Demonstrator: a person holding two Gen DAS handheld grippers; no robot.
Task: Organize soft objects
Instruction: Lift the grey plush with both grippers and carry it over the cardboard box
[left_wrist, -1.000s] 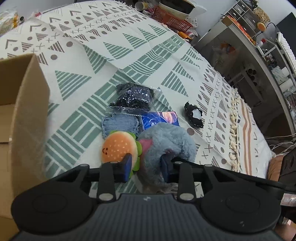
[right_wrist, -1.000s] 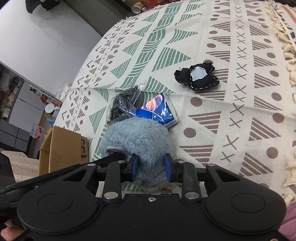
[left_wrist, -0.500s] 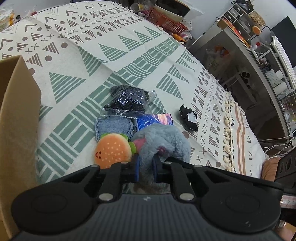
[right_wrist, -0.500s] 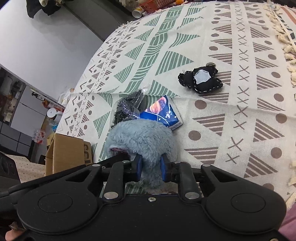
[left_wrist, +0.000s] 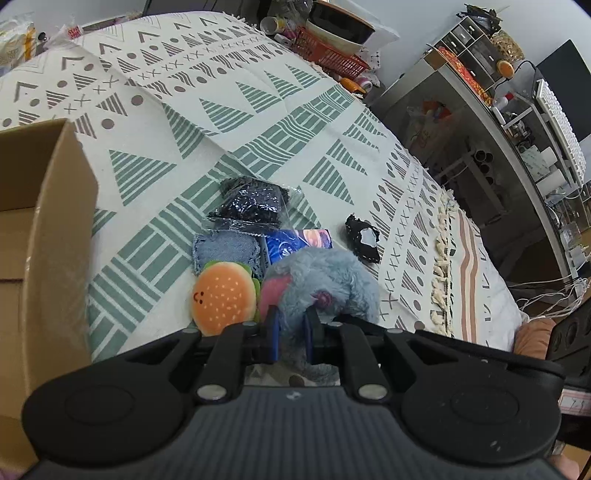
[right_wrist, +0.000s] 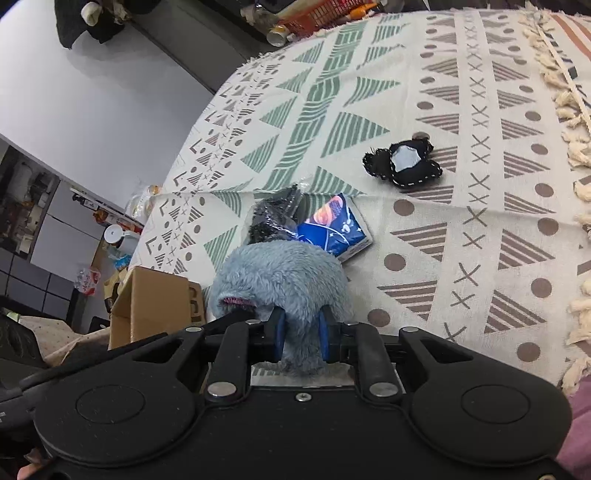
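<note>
Both tools grip the grey plush toy (left_wrist: 328, 280): left tool (left_wrist: 291, 328) pinching one fold, right tool (right_wrist: 300, 334) another; shared hold suits carrying it to the cardboard box (left_wrist: 40, 236).

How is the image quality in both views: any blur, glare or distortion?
Left wrist view: sharp, evenly lit, strong fisheye bending at the shelving; slight glare on the plastic bag. Right wrist view: also sharp, the blanket curves; no harsh shadows.
</note>
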